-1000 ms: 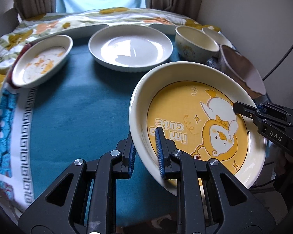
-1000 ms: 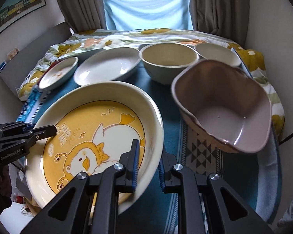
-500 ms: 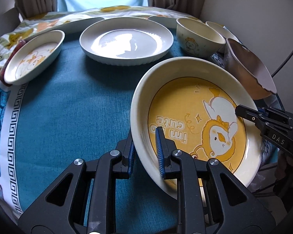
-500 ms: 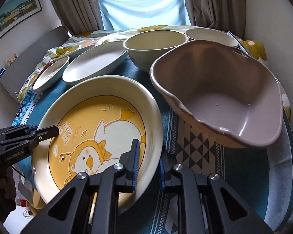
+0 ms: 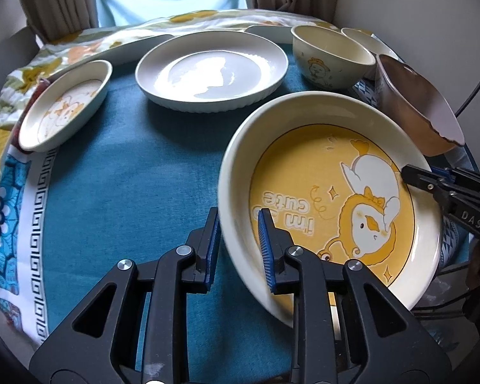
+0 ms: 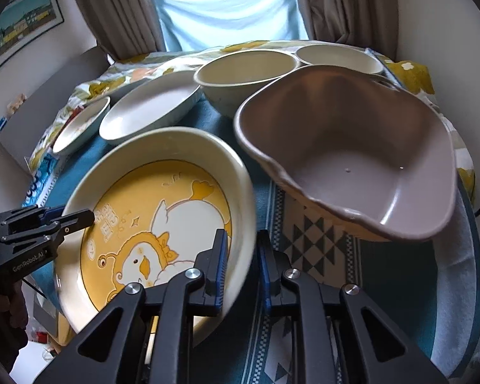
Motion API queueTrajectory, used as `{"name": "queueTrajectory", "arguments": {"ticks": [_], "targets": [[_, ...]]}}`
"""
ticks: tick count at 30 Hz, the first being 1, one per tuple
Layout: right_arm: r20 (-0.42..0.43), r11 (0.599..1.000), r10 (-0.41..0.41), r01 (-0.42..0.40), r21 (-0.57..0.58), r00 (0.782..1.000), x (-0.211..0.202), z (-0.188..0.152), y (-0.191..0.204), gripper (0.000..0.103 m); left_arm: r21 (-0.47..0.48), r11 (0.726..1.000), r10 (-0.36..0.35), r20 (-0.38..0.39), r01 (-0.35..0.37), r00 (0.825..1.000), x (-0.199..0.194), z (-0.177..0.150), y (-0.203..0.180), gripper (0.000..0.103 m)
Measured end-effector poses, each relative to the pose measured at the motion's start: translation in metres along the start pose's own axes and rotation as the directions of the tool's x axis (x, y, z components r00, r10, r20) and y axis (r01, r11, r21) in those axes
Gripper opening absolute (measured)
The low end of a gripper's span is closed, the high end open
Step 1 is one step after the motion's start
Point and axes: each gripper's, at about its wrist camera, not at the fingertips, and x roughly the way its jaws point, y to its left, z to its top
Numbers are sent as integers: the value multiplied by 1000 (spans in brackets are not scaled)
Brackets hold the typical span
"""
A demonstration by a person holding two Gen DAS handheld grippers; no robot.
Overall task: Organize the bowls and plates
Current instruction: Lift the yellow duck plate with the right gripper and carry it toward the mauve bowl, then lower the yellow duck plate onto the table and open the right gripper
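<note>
Both grippers hold one large cream plate with a yellow duck picture (image 5: 329, 192), (image 6: 163, 220), lifted and tilted above the teal cloth. My left gripper (image 5: 240, 243) is shut on its left rim. My right gripper (image 6: 240, 262) is shut on its right rim; it shows in the left wrist view (image 5: 412, 172). A plain white plate (image 5: 211, 70), (image 6: 150, 108) lies further back. A small oval duck dish (image 5: 64, 105), (image 6: 80, 124) lies at the left. A cream bowl (image 5: 329, 56), (image 6: 246, 76) and a brown wavy-rimmed bowl (image 5: 416, 105), (image 6: 352, 153) stand at the right.
A second cream bowl (image 6: 339, 59) stands behind the brown one. The table has a teal cloth (image 5: 128, 176) with a patterned white border and a floral cloth at the back. Curtains and a window lie beyond. A wall is close on the right.
Both grippers have carried the duck plate forward over the table, toward the white plate. The brown bowl now looks nearer in the right wrist view.
</note>
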Motion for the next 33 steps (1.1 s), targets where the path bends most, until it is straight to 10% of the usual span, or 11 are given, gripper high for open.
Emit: {"name": "queueTrajectory", "arguments": {"ticks": [11,13,15,18,19,27,33], "targets": [[72,999,-29,32,-39,997,-84,7,22,17,-50,998,40,90,-36,995,-89,10,12,24],[108,997,-19,27,-72,994,-103,18,33,17,-61,996,66,132,-59,989,-116,16,13,49],[140,995,-1,15,-95,990,-117,27,42,34,-79,993,106,192,-92,976,-141,19,17,98],[182,993,43,-22,-113,982,-131,40,54,92,-75,993,111,278,-93,954,-169,27,21,102],[198,993,59,-37,-113,978,-133,44,58,97,-63,992,127,285,-114,950,-175,32,23,102],[238,993,87,-63,-104,967,-115,88,96,102,-22,994,111,277,-110,954,-171,85,69,103],[48,999,-3,5,-52,999,-55,121,120,102,33,999,37,167,-43,985,-112,144,108,103]]}}
